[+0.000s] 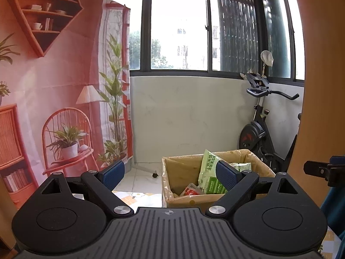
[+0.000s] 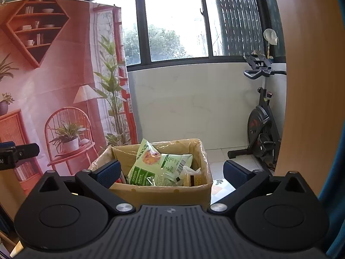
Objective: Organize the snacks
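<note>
A cardboard box (image 1: pixel 185 201) lined with clear plastic stands ahead on a patterned surface. It also shows in the right wrist view (image 2: pixel 159 191). It holds a green snack bag (image 1: pixel 208 172), a red packet (image 1: pixel 190 192), and in the right wrist view two green bags (image 2: pixel 144 164) and a small clear pack of crackers (image 2: pixel 190 178). My left gripper (image 1: pixel 170 174) is open and empty, held above and before the box's left side. My right gripper (image 2: pixel 171 172) is open and empty, facing the box. Each gripper shows at the edge of the other's view.
A printed backdrop (image 1: pixel 54 86) of a red room hangs at the left. A white low wall under windows stands behind the box. An exercise bike (image 1: pixel 261 129) stands at the right. A wooden panel (image 1: pixel 319 64) fills the right edge. The floor beyond is white tile.
</note>
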Demonstrator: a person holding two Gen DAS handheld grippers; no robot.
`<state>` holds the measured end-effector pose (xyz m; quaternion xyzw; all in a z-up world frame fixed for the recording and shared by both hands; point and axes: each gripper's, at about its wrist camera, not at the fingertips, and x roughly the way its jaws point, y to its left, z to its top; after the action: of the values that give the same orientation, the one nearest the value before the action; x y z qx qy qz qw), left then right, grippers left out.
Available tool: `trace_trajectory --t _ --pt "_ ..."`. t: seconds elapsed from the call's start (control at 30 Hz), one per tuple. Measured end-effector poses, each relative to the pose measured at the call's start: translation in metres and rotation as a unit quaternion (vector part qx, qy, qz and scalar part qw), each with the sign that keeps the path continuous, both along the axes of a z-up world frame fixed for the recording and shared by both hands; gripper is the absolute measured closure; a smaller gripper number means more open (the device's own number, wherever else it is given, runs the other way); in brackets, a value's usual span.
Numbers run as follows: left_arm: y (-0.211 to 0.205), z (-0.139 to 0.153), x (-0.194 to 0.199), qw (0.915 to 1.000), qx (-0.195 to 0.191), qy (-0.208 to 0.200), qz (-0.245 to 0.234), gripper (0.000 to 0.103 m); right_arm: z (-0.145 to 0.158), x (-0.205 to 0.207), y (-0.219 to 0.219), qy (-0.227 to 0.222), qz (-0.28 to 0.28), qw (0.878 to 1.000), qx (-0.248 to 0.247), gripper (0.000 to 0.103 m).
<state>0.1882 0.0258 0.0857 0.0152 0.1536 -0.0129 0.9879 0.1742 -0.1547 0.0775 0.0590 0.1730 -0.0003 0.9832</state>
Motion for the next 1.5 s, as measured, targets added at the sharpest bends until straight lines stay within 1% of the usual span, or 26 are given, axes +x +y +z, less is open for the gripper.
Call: trace_trajectory --t 0.27,0.4,0.83,1.5 --pt "0.002 -0.002 0.003 1.0000 0.002 0.005 0.003 0.010 -0.001 -0.002 -0.003 -0.002 0.000 1.000 0.001 0.000" --pt "0.004 -0.002 0.004 0.9999 -0.004 0.010 0.000 0.010 -0.001 -0.004 -0.003 -0.004 -0.001 1.000 0.001 0.000" --pt "0.009 -0.002 0.004 0.9999 -0.008 0.014 0.000 0.010 -0.002 -0.006 -0.005 -0.002 -0.004 1.000 0.003 0.000" --pt "0.007 -0.006 0.009 0.9996 -0.012 0.025 0.000 0.010 -0.004 -0.005 -0.005 0.000 -0.005 1.000 0.004 0.000"
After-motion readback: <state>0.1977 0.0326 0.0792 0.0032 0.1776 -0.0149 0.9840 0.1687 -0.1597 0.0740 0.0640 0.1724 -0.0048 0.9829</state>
